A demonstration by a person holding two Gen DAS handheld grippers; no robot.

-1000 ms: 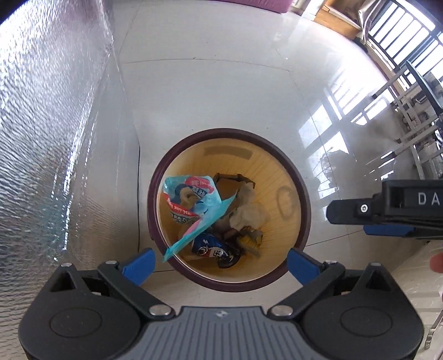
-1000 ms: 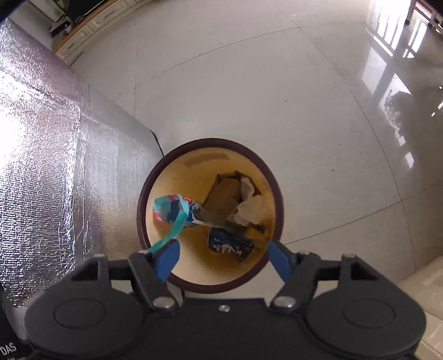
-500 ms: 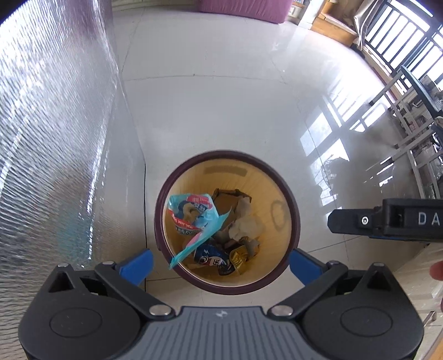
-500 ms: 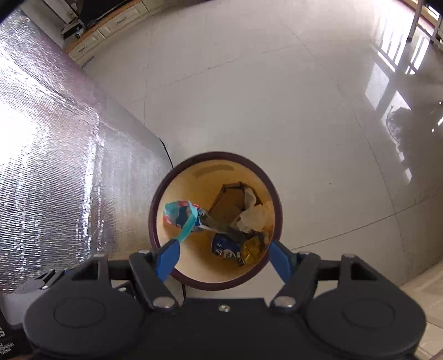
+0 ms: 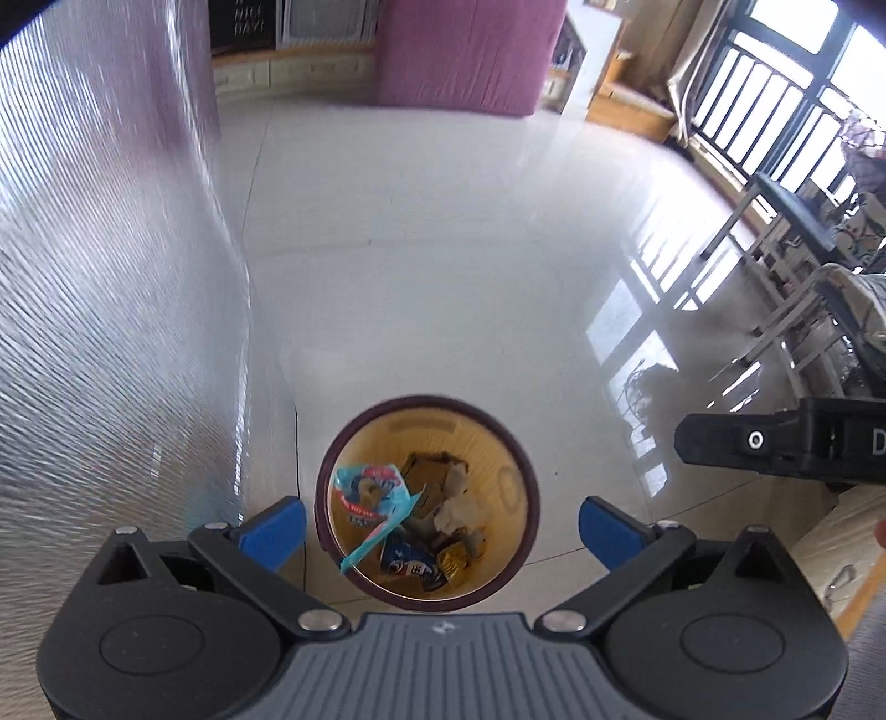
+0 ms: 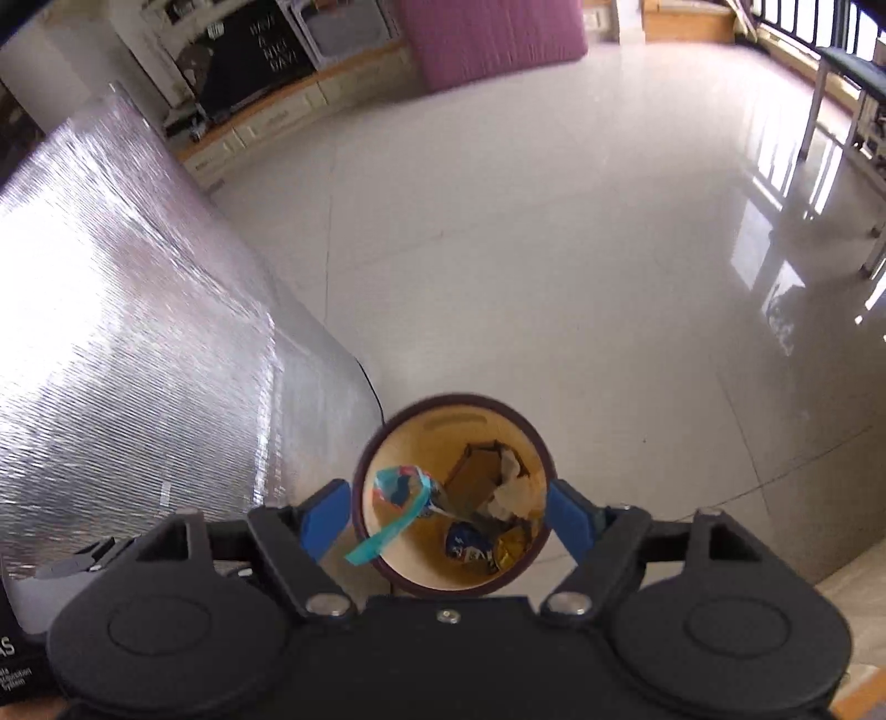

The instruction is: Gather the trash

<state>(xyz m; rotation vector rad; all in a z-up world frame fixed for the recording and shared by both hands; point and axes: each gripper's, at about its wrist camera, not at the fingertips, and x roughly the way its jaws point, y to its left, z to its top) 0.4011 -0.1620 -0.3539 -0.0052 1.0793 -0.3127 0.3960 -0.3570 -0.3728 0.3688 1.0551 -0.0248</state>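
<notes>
While the bin of wrappers stands on the floor below, the left gripper hangs wide open, empty; the right gripper's empty jaws are opening.

Silver foil mat, glossy tiled floor, perhaps a pink sofa.

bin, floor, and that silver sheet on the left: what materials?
Bin: likely plastic, dark maroon rim, smooth yellowish inside.
Floor: glossy pale tile, grout lines and window reflections show.
Silver sheet: looks like embossed foil, rippled metallic shine; backing can't be told.
</notes>
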